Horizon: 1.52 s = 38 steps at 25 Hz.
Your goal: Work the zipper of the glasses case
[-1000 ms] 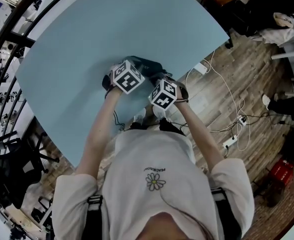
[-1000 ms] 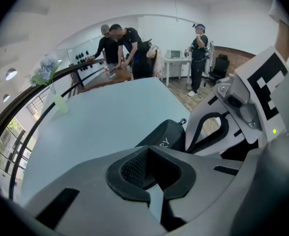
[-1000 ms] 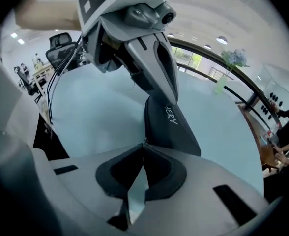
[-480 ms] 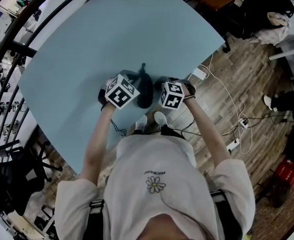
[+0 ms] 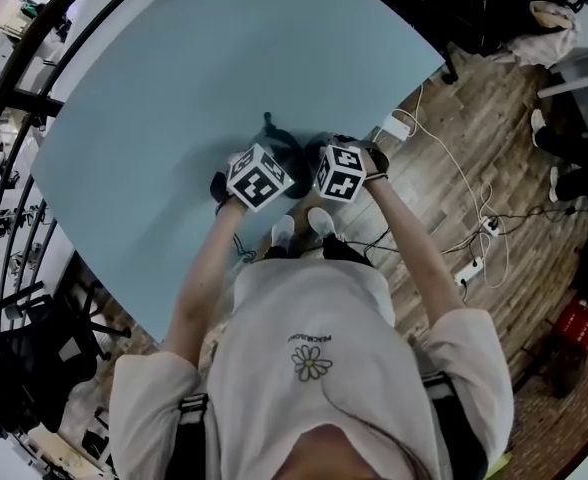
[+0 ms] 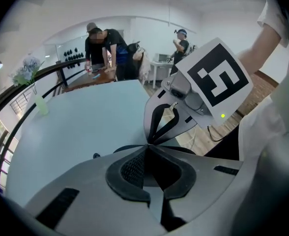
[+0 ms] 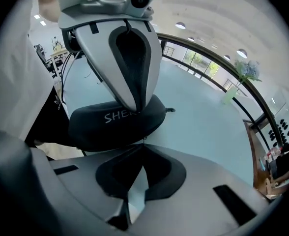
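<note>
Glasses case: dark, oval, white lettering on its side, lying on the pale blue table near the edge where the person stands. Fingers of both tools are fully together, with nothing visible between them. Left gripper: closed tips pointing steeply down at the case's upper edge; whether they press on it I cannot tell. Right gripper: closed tips just beside the near side of the case and close to the left one's tips. A small dark tab, probably the zipper pull, sticks out at one end of the case, apart from both pairs of fingers. Judged handling: a moulded shell under fabric, stiff enough to hold its shape, light, and likely to skate on the smooth tabletop once the zipper is tugged. Best hold: one pair of fingers pinning the body at its rim, the other pinching the tab, which is thin and easy to lose.
</note>
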{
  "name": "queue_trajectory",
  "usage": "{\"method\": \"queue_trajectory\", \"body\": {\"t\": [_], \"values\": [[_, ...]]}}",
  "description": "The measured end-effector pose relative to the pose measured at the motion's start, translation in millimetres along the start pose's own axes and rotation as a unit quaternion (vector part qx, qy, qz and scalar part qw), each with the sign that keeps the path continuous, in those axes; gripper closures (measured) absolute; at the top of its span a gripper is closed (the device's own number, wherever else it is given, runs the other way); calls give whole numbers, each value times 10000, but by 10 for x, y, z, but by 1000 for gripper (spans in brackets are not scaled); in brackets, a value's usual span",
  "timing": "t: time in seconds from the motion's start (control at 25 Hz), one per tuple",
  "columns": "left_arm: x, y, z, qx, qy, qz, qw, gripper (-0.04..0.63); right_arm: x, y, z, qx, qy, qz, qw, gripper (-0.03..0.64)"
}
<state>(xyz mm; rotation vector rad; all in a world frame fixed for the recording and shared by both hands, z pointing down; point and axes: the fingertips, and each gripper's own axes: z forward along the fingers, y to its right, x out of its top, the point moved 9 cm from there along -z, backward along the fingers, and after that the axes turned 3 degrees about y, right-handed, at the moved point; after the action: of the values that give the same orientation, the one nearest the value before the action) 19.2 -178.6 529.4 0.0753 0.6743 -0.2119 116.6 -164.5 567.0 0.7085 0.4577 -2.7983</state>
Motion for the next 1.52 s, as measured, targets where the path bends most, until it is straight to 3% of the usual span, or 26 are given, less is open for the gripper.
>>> {"method": "queue_trajectory", "body": {"t": [0.2, 0.4, 0.6, 0.8, 1.04, 1.2, 1.32, 1.44, 1.52], "values": [[36, 6, 52, 40, -25, 123, 9999, 581, -55, -55, -45, 295, -85, -95, 9995, 609], [41, 0, 77, 96, 74, 68, 9999, 581, -174, -394, -194, 710, -119, -217, 9972, 609], [59, 35, 98, 156, 78, 124, 9998, 581, -162, -830, -320, 805, 166, 263, 9963, 609], [72, 38, 85, 256, 9, 272, 9993, 581, 39, -1014, -270, 509, 489, 827, 9941, 609], [-39, 75, -31, 675, -196, 429, 9966, 581, 26, -995, -232, 278, 255, 346, 9987, 609], [-86, -20, -41, 1109, -539, 723, 9897, 581, -110, -700, -196, -416, -202, 300, 9985, 609], [-89, -59, -89, 960, -617, 730, 9908, 581, -202, -355, -161, -968, -392, 800, 9913, 609], [-80, -49, -90, 868, -595, 725, 9918, 581, -221, -198, -150, -1073, -351, 1059, 9879, 609], [-80, -73, -87, 761, -624, 505, 9939, 581, -229, -203, -154, -1035, -289, 1110, 9880, 609]]}}
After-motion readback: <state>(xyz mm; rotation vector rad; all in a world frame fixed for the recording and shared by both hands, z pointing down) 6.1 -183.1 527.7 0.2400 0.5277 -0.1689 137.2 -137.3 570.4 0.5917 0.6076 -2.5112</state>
